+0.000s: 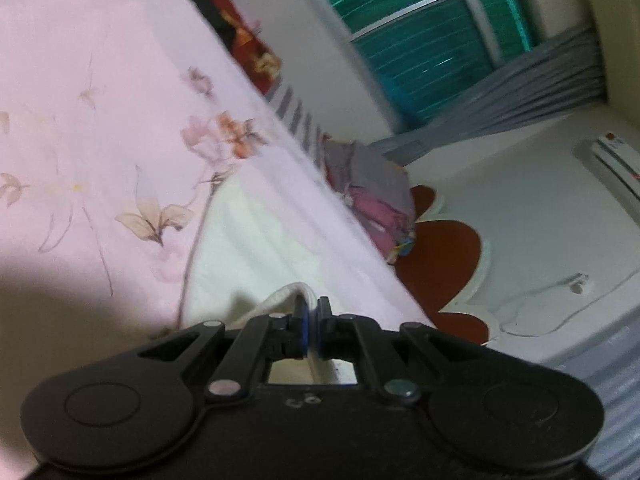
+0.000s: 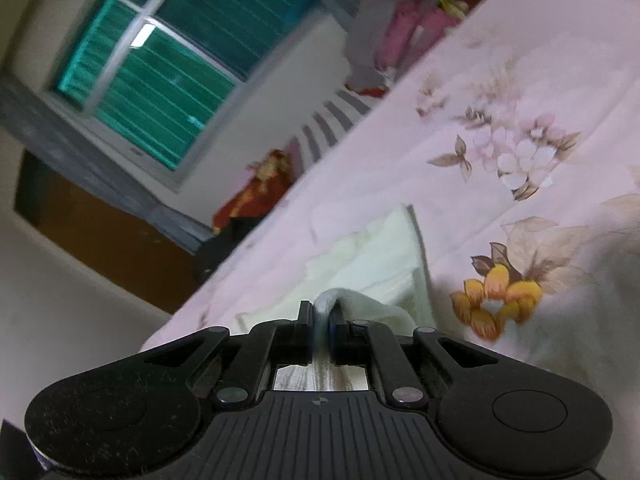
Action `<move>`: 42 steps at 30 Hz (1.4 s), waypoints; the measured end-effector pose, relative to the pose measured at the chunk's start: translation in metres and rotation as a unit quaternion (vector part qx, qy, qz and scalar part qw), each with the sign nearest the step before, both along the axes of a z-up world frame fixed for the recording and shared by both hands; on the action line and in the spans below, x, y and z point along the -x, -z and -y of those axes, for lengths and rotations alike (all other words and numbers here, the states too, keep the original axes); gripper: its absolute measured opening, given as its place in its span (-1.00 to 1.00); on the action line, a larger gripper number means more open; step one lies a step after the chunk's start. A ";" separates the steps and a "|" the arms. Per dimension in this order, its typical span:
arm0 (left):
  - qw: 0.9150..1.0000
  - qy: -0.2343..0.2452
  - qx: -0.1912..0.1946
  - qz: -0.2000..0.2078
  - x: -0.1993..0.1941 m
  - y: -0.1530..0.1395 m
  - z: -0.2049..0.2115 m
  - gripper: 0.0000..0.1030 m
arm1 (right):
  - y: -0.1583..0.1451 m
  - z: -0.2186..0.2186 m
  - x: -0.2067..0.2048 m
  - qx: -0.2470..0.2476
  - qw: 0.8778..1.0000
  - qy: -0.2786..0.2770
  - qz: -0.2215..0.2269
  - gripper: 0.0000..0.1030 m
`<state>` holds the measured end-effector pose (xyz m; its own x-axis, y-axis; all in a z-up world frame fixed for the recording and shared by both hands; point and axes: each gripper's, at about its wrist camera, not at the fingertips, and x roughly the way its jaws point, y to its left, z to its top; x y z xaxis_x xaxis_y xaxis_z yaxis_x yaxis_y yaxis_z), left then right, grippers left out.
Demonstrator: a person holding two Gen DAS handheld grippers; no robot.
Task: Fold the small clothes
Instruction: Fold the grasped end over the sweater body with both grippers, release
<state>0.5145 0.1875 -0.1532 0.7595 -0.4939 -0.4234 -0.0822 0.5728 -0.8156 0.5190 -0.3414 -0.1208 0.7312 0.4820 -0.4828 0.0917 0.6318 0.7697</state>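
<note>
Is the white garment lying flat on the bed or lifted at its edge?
Lifted at its edge: the left gripper and right gripper each pinch a bunch of the white garment; the rest lies on the pink bedsheet.

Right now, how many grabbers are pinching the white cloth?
2. The left gripper pinches one edge of the white cloth on the pink bedsheet; the right gripper pinches another bunched edge.

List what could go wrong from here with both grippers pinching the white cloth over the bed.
1. The left gripper pinches only a thin edge of the white cloth; a tug might pull it free.
2. The right gripper holds a bunched fold, so layers may shift and the crease land crooked.
3. Both views are blurred, and the cloth trails on the pink floral bedsheet; it may drag and wrinkle.
</note>
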 end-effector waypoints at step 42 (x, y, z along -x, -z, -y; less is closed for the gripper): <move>0.942 0.072 -0.327 0.019 -0.068 -0.026 0.038 -0.28 | 0.034 -0.058 -0.059 0.275 0.960 -0.045 -0.014 -0.66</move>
